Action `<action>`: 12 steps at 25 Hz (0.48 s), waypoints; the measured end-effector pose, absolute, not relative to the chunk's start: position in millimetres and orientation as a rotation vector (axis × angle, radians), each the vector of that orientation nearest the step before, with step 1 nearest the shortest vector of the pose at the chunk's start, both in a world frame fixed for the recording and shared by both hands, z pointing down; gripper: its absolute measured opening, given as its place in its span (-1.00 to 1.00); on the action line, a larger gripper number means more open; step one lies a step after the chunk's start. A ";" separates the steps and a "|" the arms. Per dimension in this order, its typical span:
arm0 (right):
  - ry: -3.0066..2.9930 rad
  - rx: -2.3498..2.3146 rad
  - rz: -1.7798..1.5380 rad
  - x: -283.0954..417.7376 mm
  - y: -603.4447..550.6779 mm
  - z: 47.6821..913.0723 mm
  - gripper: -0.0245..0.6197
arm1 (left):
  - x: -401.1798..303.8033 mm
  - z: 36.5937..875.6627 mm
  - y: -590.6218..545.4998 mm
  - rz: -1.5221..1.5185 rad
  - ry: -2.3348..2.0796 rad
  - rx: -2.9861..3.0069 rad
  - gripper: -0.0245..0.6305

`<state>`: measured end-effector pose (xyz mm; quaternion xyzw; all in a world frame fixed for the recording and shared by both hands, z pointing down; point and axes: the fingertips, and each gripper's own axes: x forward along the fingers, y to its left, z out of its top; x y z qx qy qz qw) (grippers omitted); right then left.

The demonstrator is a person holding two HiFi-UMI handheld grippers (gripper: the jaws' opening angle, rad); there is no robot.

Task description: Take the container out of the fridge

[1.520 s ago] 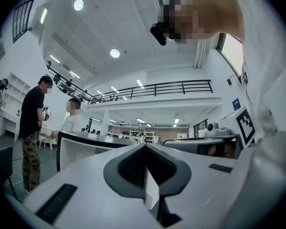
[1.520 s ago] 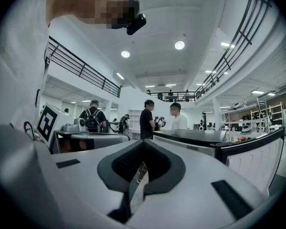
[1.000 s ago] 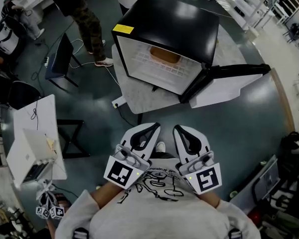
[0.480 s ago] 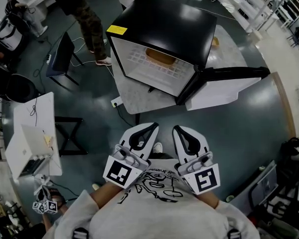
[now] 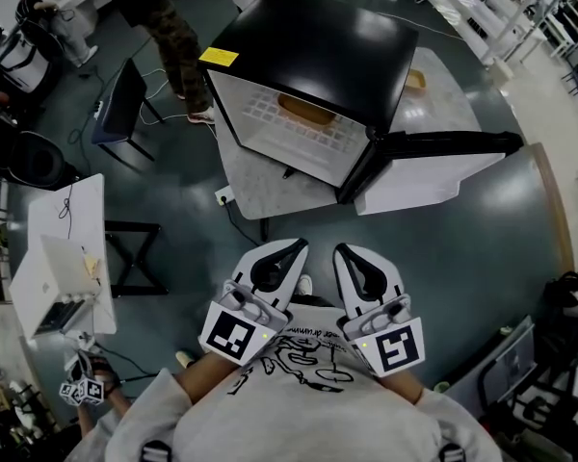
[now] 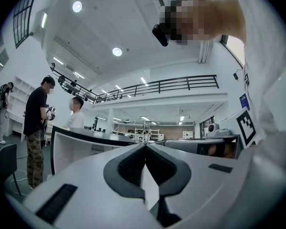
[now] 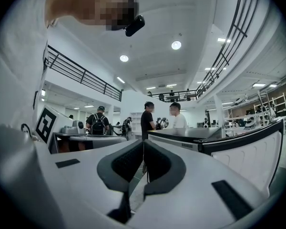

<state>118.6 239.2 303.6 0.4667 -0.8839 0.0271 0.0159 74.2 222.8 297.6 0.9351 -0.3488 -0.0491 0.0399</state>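
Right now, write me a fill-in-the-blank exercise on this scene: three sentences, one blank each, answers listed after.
1. The door of the black-topped fridge stands ____.
2. The orange container sits ____ the fridge, on its white shelf.
3. The left gripper and the right gripper, held near the person's chest, both have their jaws ____ with nothing between them.

Missing words: open; inside; shut.

light: bright ceiling lamps | floor: dim | edges: fisheye-warped, vignetted | focus: sharp
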 end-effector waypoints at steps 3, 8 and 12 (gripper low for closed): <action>-2.767 1.456 0.065 118.7 235.8 302.3 -0.84 | 74.4 295.2 219.0 -0.157 -1.080 2.871 -0.88; -2.780 1.445 0.042 112.0 225.5 301.2 -0.84 | 68.2 295.2 210.4 -0.162 -1.094 2.865 -0.88; -2.780 1.474 0.006 105.3 208.4 293.7 -0.84 | 61.4 296.7 198.6 -0.161 -1.095 2.861 -0.88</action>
